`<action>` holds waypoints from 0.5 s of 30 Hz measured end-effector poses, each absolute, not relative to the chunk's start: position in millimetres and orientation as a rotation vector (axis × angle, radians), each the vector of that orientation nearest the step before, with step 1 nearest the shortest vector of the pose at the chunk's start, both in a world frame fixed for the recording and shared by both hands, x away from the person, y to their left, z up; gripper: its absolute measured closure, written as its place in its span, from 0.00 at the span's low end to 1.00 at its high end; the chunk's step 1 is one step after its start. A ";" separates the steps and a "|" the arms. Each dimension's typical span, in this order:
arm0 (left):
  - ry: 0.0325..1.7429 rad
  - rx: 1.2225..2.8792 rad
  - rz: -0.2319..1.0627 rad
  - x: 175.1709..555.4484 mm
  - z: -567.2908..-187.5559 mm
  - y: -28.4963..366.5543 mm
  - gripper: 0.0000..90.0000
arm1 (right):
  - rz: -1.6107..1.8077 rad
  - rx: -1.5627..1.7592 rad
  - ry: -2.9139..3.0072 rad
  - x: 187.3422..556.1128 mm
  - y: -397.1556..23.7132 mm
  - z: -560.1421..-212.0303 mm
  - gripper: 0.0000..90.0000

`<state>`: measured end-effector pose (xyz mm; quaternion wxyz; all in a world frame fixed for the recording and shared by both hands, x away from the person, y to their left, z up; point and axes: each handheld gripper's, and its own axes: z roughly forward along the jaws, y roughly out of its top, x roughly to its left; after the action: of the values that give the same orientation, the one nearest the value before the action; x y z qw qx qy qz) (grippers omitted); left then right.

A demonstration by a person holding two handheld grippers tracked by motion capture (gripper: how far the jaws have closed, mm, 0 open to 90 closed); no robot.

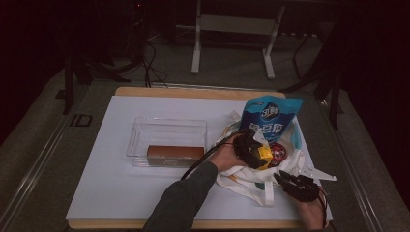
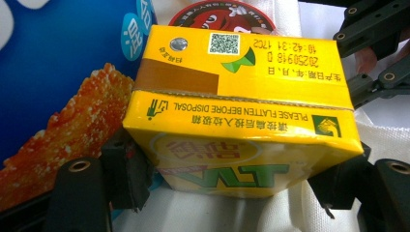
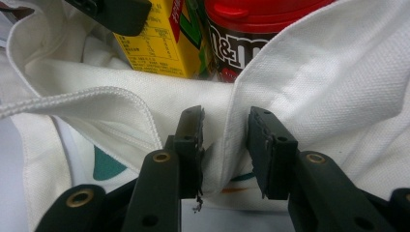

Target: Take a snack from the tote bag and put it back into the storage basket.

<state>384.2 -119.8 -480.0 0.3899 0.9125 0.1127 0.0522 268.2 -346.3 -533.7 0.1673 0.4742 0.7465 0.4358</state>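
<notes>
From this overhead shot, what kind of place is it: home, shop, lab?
Probably a lab or recording workspace, not a home: a white board on a wooden tabletop, loose cables on grey carpet, a metal stand frame behind, dark surroundings. Groceries and a canvas tote bag look staged.

Left gripper [image 1: 255, 151]: jaws spread wide, forearm reaching in from below. Right gripper [image 1: 285, 180]: jaws partly closed, hand low at the right.

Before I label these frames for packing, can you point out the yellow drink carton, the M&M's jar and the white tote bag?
yellow drink carton [image 2: 241, 87]: left gripper view, on its printed top face.
M&M's jar [image 3: 261, 12]: right gripper view, on its red lid.
white tote bag [image 3: 338, 82]: right gripper view, on the cloth wall near its hem.
</notes>
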 end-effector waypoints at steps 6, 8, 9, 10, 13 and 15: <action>0.304 2.314 0.133 383.5 -479.5 -118.3 0.32 | 1.246 1.348 2.125 268.5 -346.9 -533.8 0.74; 0.313 2.312 0.135 383.4 -478.9 -117.5 0.32 | 1.246 1.349 2.125 268.5 -346.9 -533.8 0.74; 0.319 2.309 0.135 383.4 -478.4 -116.9 0.32 | 1.246 1.349 2.125 268.5 -346.9 -533.8 0.74; 0.325 2.303 0.136 383.4 -477.6 -116.2 0.32 | 1.247 1.349 2.124 268.5 -346.9 -533.8 0.74; 0.330 2.292 0.139 382.8 -474.4 -114.3 0.32 | 1.248 1.352 2.124 268.5 -347.0 -533.9 0.74; 0.327 2.289 0.153 381.4 -471.7 -113.1 0.32 | 1.247 1.352 2.124 268.5 -347.0 -533.8 0.74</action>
<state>381.4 -113.1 -471.7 0.4006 0.9051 0.1293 0.0604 268.5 -347.0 -533.8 0.1652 0.4747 0.7455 0.4378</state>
